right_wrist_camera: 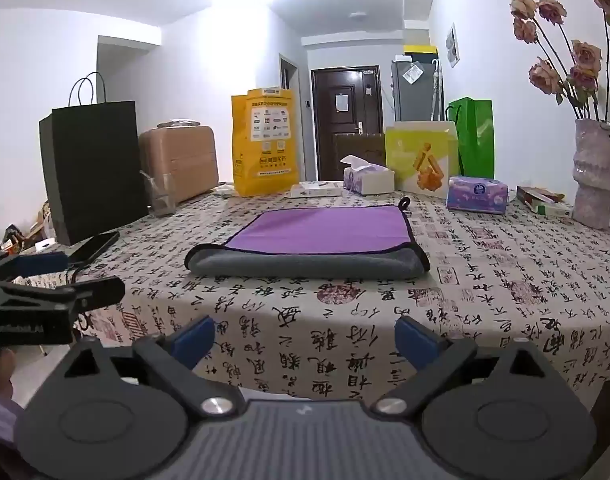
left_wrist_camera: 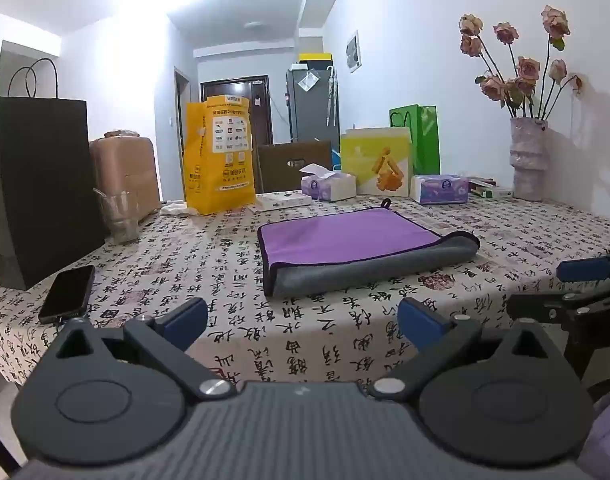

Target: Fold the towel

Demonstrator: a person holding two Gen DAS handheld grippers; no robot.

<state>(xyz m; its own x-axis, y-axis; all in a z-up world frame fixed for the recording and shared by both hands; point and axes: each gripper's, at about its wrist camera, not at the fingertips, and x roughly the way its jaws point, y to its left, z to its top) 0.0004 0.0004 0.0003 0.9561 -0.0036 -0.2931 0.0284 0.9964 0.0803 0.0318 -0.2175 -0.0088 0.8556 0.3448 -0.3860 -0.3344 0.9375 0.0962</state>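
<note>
A purple towel (left_wrist_camera: 345, 236) with a grey underside lies folded flat in the middle of the table; its grey folded edge faces me. It also shows in the right wrist view (right_wrist_camera: 321, 228). My left gripper (left_wrist_camera: 303, 322) is open and empty, held back at the table's near edge, well short of the towel. My right gripper (right_wrist_camera: 305, 338) is open and empty too, also back at the near edge. The right gripper shows at the right rim of the left wrist view (left_wrist_camera: 581, 292); the left gripper shows at the left of the right wrist view (right_wrist_camera: 57, 280).
The table (right_wrist_camera: 505, 280) has a cloth printed with calligraphy. A black phone (left_wrist_camera: 67, 294) lies near left. A black paper bag (left_wrist_camera: 37, 184), a glass (left_wrist_camera: 119, 216), a yellow bag (left_wrist_camera: 219, 156), tissue packs (left_wrist_camera: 439, 189), boxes and a vase of roses (left_wrist_camera: 529, 156) line the far side.
</note>
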